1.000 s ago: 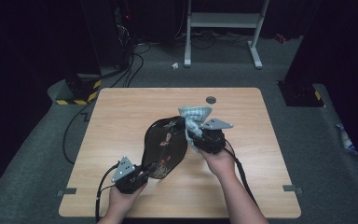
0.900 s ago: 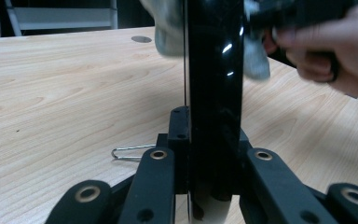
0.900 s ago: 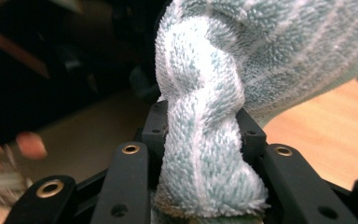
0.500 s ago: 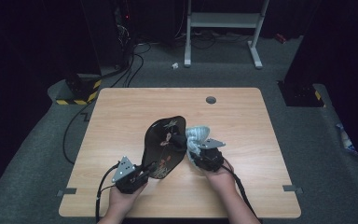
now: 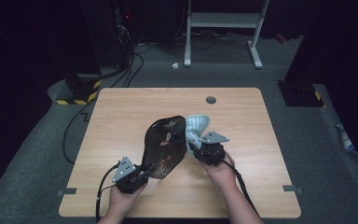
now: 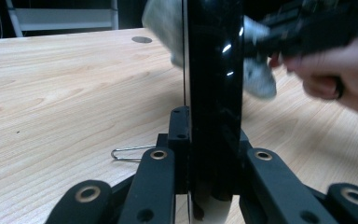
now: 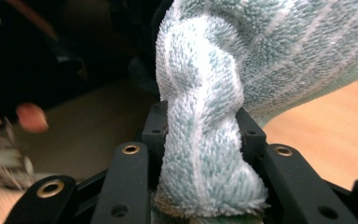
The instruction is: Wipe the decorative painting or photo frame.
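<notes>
A black lacquered tray [image 5: 164, 145] with a floral pattern stands tilted on its edge over the table's middle. My left gripper [image 5: 142, 174] is shut on its near rim; in the left gripper view the tray [image 6: 213, 84] rises edge-on between the jaws. My right gripper [image 5: 196, 148] is shut on a light blue striped towel [image 5: 196, 127], which presses against the tray's right side. In the right gripper view the bunched towel [image 7: 205, 126] is squeezed between the jaws, with the dark tray behind it.
The wooden table [image 5: 121, 121] has a round cable hole [image 5: 210, 100] near its far edge. A small metal clip [image 6: 133, 152] lies on the table by my left gripper. Cables and a white desk frame [image 5: 223, 28] stand on the floor beyond.
My right gripper has slid the towel down the tray's right side toward the near end. The left gripper and the tray have stayed in place.
</notes>
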Motion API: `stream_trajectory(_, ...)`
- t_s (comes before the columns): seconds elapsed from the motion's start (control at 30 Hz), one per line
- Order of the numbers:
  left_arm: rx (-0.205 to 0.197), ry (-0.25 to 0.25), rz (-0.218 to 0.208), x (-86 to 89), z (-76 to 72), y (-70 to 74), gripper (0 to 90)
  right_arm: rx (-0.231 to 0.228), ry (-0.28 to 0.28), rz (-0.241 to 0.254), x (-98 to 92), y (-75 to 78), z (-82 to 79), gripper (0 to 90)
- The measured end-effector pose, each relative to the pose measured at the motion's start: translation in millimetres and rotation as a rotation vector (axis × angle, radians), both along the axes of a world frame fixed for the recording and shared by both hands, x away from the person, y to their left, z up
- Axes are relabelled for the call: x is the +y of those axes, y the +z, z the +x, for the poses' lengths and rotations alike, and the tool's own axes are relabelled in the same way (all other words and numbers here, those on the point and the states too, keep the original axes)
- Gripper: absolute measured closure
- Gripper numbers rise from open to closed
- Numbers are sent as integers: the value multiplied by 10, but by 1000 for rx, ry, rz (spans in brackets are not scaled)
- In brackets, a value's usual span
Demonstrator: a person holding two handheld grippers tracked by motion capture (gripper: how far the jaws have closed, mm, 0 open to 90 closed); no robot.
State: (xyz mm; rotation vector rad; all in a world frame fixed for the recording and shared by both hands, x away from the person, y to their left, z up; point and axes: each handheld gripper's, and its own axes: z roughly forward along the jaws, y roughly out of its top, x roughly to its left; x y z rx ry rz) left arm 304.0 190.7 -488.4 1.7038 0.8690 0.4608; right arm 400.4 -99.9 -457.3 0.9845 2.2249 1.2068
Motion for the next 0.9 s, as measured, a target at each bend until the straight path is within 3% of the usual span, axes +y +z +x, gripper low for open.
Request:
stream_trajectory(0.03,0,-1,1,0,0,0,790,-29,4,-1,27,127,13,648)
stream_trajectory(0.07,0,-1,1,1,0,1,790,-29,4,-1,27,127,13,648)
stream_trajectory(0.13,0,-3,2,2,1,1,790,-65,6,2,64,293,28,648)
stream_trajectory(0.43,-3,-4,6,4,2,1,789,-145,24,27,143,666,4,648)
stream_trajectory(0.67,-4,-4,9,0,0,3,787,-175,59,49,244,841,-73,648)
stream_trajectory(0.9,-9,0,20,-6,-4,9,786,-200,146,107,455,1082,-247,647)
